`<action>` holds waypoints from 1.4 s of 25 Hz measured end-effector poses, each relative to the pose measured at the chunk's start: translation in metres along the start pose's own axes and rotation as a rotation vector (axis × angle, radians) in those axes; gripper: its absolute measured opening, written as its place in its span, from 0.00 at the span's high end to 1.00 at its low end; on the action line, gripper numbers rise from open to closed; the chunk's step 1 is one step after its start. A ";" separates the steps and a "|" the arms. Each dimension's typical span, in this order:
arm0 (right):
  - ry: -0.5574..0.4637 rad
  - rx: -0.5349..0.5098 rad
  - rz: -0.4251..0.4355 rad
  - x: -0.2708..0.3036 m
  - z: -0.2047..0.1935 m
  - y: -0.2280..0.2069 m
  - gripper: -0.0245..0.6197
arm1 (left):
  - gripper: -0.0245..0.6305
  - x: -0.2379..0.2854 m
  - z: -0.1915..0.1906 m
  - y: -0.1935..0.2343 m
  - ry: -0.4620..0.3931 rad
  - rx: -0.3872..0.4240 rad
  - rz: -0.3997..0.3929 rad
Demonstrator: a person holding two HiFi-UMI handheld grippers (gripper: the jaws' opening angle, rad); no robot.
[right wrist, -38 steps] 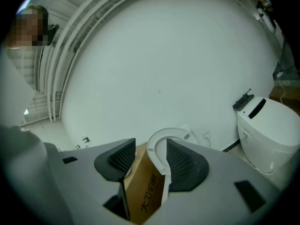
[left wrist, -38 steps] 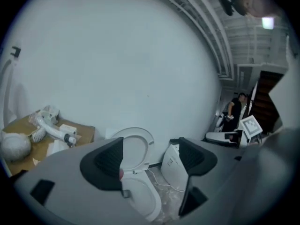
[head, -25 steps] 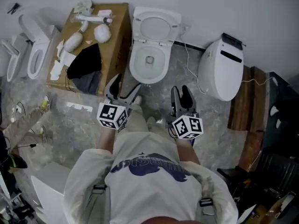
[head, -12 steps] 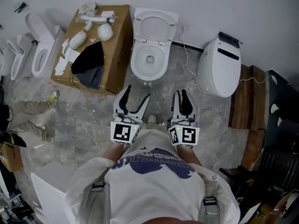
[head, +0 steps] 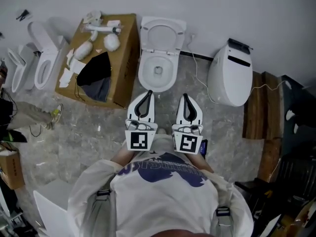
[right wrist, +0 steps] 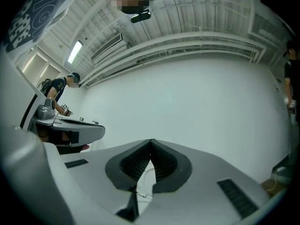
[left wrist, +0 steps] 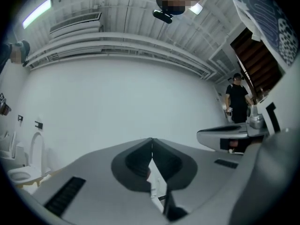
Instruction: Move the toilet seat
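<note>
Both pairs of jaws have just been closing and now meet tip to tip on nothing, with the left gripper (head: 149, 94) and right gripper (head: 185, 97) side by side just short of the toilet bowl (head: 146, 78). The toilet seat (head: 163, 32) seems, from overhead, to stand raised behind the bowl, untouched. I judge this to be the approach; next the jaws must reopen and reach the seat's rim.

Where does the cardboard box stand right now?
In the head view, the cardboard box stands upper left, against the wall, directly left of the open toilet.
</note>
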State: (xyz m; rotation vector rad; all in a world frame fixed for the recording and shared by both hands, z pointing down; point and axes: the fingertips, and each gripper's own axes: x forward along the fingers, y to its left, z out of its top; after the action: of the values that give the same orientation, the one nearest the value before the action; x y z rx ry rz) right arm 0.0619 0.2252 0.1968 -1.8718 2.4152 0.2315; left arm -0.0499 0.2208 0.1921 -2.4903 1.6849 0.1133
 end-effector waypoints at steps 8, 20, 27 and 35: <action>-0.002 -0.018 -0.006 0.003 0.000 0.001 0.95 | 0.96 0.003 0.001 0.005 0.017 0.151 -0.050; -0.016 -0.014 0.006 0.002 0.011 0.006 0.95 | 0.96 0.002 0.003 0.019 0.017 -0.008 0.006; 0.019 -0.007 -0.002 0.002 0.001 0.010 0.95 | 0.97 -0.001 -0.019 0.023 0.113 -0.021 0.007; -0.001 -0.010 -0.001 0.000 0.012 0.013 0.95 | 0.97 -0.003 -0.001 0.024 0.063 0.000 0.002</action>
State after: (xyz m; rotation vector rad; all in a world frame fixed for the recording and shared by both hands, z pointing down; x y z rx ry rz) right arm 0.0495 0.2307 0.1858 -1.8765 2.4162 0.2450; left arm -0.0734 0.2150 0.1923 -2.5179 1.7108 0.0351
